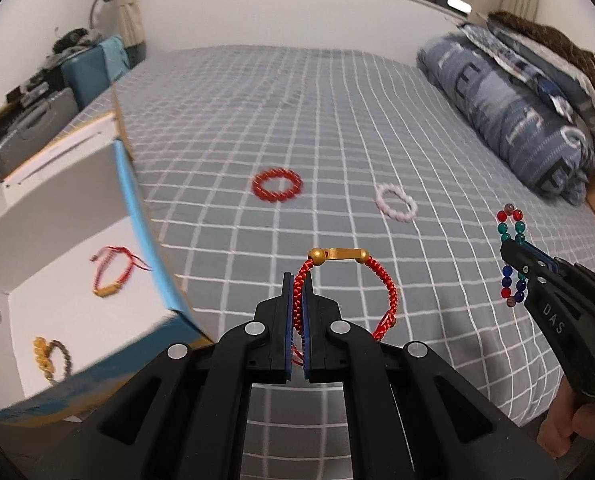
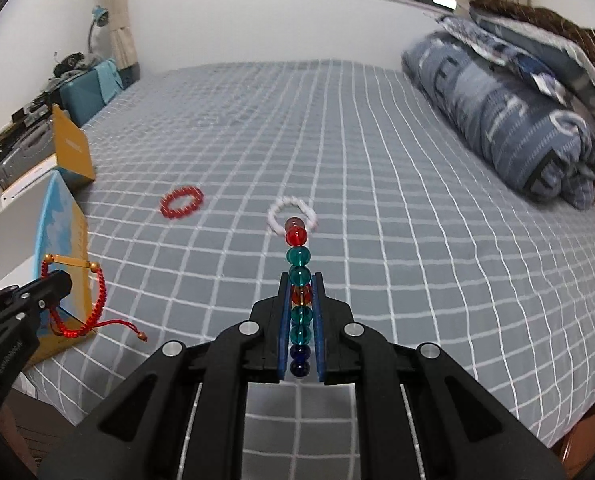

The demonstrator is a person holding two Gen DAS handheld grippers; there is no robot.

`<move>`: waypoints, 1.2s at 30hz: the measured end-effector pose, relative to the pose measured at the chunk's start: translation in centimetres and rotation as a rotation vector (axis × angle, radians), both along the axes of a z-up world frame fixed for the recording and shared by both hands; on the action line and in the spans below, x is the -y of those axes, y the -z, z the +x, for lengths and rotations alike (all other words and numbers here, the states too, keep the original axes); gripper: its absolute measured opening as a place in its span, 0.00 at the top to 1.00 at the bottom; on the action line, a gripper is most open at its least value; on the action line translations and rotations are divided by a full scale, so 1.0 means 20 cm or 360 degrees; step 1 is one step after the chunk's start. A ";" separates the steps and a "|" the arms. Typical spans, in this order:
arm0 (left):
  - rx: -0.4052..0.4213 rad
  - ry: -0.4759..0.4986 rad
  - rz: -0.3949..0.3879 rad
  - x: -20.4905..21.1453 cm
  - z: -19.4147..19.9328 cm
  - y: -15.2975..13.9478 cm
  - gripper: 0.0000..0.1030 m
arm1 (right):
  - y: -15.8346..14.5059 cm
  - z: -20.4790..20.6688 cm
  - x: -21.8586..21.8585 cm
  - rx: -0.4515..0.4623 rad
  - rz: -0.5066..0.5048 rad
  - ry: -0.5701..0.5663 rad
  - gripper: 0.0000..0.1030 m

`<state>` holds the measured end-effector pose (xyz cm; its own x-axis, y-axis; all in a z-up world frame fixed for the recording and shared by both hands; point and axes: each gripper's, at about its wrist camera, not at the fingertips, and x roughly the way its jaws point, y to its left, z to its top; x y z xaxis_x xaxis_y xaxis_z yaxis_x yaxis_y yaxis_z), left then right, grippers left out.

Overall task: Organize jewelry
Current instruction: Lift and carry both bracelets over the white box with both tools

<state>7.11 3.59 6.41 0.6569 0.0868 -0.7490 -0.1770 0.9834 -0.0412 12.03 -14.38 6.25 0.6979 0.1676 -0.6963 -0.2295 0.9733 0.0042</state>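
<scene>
My left gripper is shut on a red braided cord bracelet with a gold bar, held above the bed; it also shows in the right wrist view. My right gripper is shut on a multicoloured glass bead bracelet, which also shows in the left wrist view. A red bead bracelet and a white bead bracelet lie on the bedsheet. An open white box at the left holds another red cord bracelet and brown-yellow bead bracelets.
The bed has a grey checked sheet. A folded blue quilt and pillows lie along the right side. Suitcases and clutter stand beyond the bed's left edge. The box's yellow lid stands upright.
</scene>
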 end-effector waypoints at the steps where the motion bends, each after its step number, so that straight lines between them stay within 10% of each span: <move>1: 0.0016 -0.0022 -0.0001 -0.03 -0.01 -0.02 0.98 | -0.02 0.00 -0.04 0.0025 -0.0002 -0.0015 0.91; 36: 0.0060 -0.0808 0.0020 -1.28 -0.62 -0.08 0.97 | -0.08 -0.26 -1.63 0.0110 0.0035 -0.0836 0.91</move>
